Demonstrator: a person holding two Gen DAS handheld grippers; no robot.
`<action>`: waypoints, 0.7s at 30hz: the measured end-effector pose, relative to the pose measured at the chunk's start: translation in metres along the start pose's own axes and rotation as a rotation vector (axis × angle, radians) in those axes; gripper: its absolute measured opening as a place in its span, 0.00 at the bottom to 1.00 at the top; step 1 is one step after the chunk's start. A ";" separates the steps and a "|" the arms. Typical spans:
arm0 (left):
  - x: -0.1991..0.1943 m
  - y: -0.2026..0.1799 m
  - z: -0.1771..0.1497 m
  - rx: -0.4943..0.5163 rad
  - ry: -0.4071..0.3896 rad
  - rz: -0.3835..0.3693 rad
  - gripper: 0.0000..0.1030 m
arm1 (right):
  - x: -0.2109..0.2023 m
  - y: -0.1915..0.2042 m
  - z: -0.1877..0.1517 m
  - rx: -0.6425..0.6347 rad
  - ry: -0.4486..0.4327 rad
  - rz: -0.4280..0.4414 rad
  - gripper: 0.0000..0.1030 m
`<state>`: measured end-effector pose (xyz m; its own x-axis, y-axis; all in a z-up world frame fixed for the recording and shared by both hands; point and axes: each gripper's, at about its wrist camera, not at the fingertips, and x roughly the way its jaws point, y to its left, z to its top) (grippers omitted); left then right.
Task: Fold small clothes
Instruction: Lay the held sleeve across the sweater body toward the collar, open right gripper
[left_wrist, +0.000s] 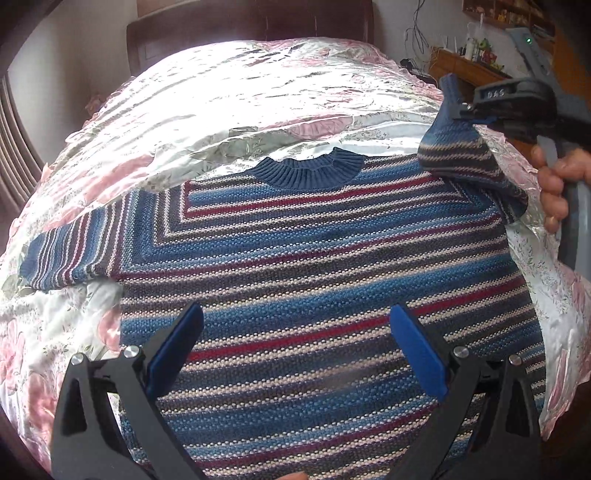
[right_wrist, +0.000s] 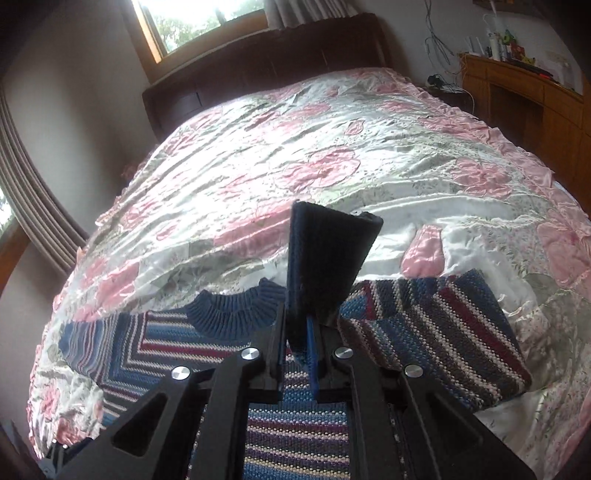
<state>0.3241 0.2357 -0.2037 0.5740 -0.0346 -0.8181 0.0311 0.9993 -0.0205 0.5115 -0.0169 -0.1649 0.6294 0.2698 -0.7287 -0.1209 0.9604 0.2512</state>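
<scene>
A striped knit sweater (left_wrist: 314, 266) in blue, red, grey and cream lies flat on the bed, its dark blue ribbed collar (left_wrist: 312, 168) pointing away. The left sleeve (left_wrist: 74, 254) is spread out sideways. My left gripper (left_wrist: 295, 317) hovers open over the sweater's lower body, nothing between its blue pads. My right gripper (left_wrist: 463, 107) is shut on the right sleeve's dark blue cuff (right_wrist: 328, 258), lifted above the shoulder. In the right wrist view the cuff stands up from the shut jaws of the right gripper (right_wrist: 304, 332), and the rest of that sleeve (right_wrist: 443, 332) trails to the right.
The bed wears a shiny floral quilt (right_wrist: 295, 155) in pink and white, with a dark wooden headboard (right_wrist: 258, 66) at the far end. A wooden desk (right_wrist: 524, 99) with clutter stands at the right. A person's hand (left_wrist: 557, 184) holds the right gripper's handle.
</scene>
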 end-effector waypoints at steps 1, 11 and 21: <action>0.001 0.002 0.000 -0.006 0.002 0.001 0.97 | 0.009 0.009 -0.008 -0.037 0.013 -0.021 0.09; 0.001 0.000 0.002 -0.006 -0.014 -0.033 0.97 | 0.082 0.073 -0.079 -0.358 0.137 -0.229 0.09; 0.035 0.026 0.019 -0.262 0.091 -0.422 0.97 | 0.080 0.082 -0.115 -0.369 0.206 -0.148 0.56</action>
<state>0.3606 0.2600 -0.2219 0.4813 -0.4469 -0.7540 0.0321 0.8686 -0.4944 0.4636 0.0915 -0.2759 0.4991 0.0996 -0.8608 -0.3299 0.9404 -0.0825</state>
